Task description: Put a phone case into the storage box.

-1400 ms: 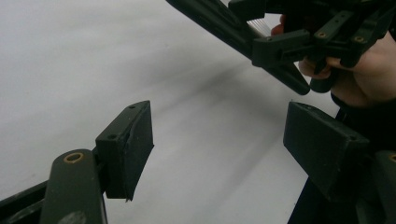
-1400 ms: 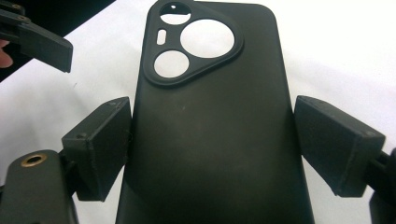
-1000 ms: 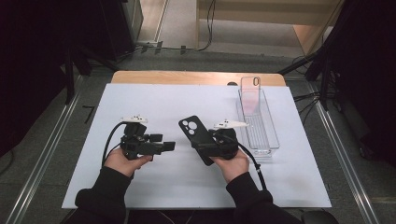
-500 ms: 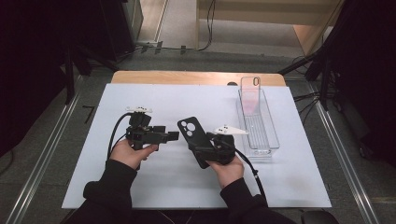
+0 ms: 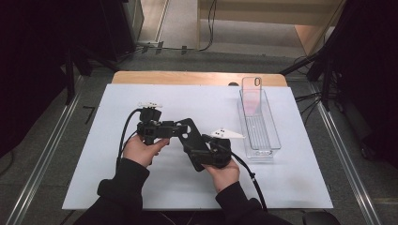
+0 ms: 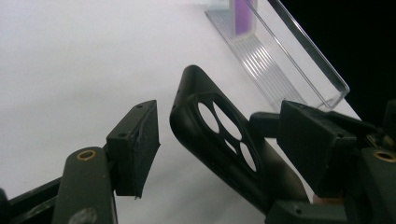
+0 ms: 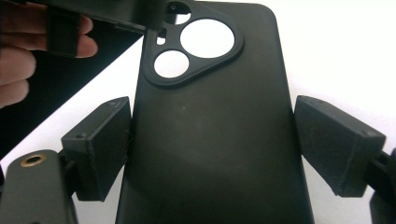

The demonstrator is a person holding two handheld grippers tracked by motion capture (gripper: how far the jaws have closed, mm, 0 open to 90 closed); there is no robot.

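Holding the black phone case [image 7: 205, 140] across its width, right gripper [image 5: 213, 154] jaws look clamped on its sides, steadying it left of the clear tray [image 5: 274, 140]. Left gripper [image 5: 180, 131] jaws, just closing, straddle the case's camera end, not visibly touching.

Black sleeves [image 5: 123, 187]; each black tool [image 5: 180, 131] has 2 square pads [image 6: 135, 144], brass screws, trailing cable.

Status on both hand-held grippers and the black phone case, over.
Right hand-held gripper clamps black phone case across its width. Left hand-held gripper open, jaws just closing around case's camera end, pads not pressing. Clear tray off right, nothing in the way.
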